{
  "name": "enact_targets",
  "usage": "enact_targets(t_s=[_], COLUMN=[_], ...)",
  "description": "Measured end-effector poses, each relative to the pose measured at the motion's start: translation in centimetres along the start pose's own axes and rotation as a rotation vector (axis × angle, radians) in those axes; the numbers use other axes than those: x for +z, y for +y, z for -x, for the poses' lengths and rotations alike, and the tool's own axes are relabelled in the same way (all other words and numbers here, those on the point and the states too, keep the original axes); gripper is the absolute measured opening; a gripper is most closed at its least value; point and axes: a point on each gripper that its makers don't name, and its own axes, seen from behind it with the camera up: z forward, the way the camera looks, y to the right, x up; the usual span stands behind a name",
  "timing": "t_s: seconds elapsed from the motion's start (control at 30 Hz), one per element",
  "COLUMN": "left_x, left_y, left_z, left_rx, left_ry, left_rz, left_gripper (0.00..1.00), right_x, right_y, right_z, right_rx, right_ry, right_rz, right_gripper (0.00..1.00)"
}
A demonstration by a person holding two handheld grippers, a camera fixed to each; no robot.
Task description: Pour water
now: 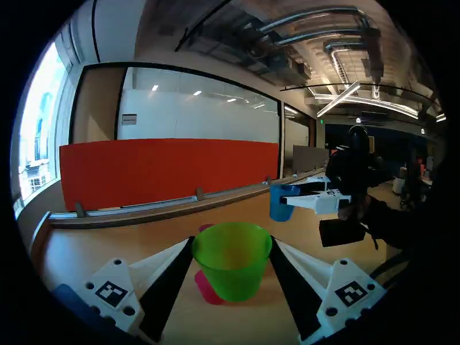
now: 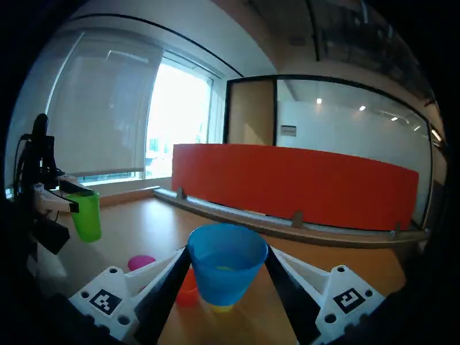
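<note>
**Two cups raised before the red partition**

Grips a green cup (image 1: pixel 232 261) in the left tool (image 1: pixel 231 244), one black finger pressed to each side. Upright, mouth open to the top, on the near side of the red partition (image 1: pixel 167 169) and below its lower edge in the left gripper view.

Clamps a blue cup (image 2: pixel 227 264) the same way in the right tool (image 2: pixel 227 256). Also upright, set before the middle of the partition in the right gripper view. Hard to tell whether water lies in either cup.

From the left gripper view: blue cup hanging off the partition's right end, clear above the wooden surface (image 1: pixel 115 241), pinched between white fingers with a hand (image 1: pixel 348 214) just behind.

From the right gripper view: green cup held well beyond the partition's left end, lifted clear of the surface and well apart from the blue cup.

Resting on the surface, on the near side of the partition: a pink cup (image 2: pixel 140 262), an orange cup (image 2: pixel 188 293) and a yellow object (image 2: pixel 221 308). The last two sit under and just beside the blue cup, partly hidden by it and by the right tool's finger.
</note>
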Motion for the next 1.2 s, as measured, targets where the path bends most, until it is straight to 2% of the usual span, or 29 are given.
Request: enact_targets(t_s=[0.5, 0.87, 1.2], left_x=[0.6, 1.0, 1.4], left_y=[0.5, 0.9, 1.5], left_z=[0.2, 0.1, 0.4], left_rx=[0.031, 0.026, 0.054], left_ry=[-0.028, -0.03, -0.047], left_rz=[0.025, 0.045, 0.07], left_gripper=[0.9, 0.9, 0.9], right_x=[-1.0, -1.4, -1.5], right_y=[-1.1, -2.1, -2.9], right_z=[-1.9, -2.9, -3.4], right_rx=[0.001, 0.012, 0.004], right_ry=[0.059, 0.109, 0.115], right_rz=[-0.026, -0.051, -0.067], right_gripper=[0.93, 0.93, 0.93])
